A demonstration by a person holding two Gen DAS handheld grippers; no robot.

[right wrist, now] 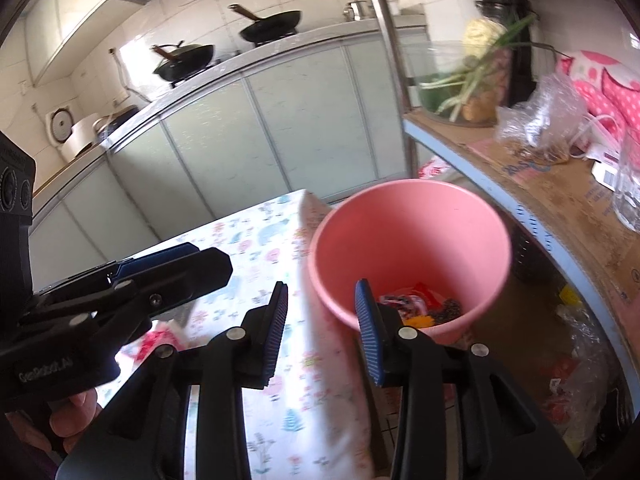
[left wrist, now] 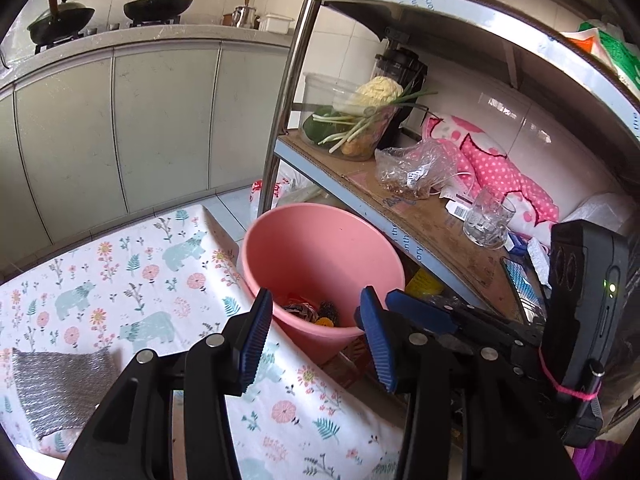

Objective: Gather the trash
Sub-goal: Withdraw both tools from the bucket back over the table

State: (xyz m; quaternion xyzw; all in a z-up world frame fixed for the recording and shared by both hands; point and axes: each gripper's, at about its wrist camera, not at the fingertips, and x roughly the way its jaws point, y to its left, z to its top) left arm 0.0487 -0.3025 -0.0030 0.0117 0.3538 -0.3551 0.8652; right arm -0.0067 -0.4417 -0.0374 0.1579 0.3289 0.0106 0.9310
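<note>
We hold the left gripper (left wrist: 316, 332) and right gripper (right wrist: 322, 332) side by side above the table (left wrist: 152, 272) edge, both with jaws apart and empty, the trash (right wrist: 416, 308) lying in the bottom of the pink bin (right wrist: 408, 220) just beyond them.

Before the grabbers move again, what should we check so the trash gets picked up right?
1. Left gripper empty, jaws apart: ok.
2. Right gripper empty, jaws apart: ok.
3. Pink bin upright beside the table, mouth clear: ok.
4. Wrappers lying at the bin's bottom: ok.
5. Floral tablecloth free of trash: cannot tell; a grey cloth lies there and part is hidden.
6. Grippers clear of each other: ok, close but apart.
</note>
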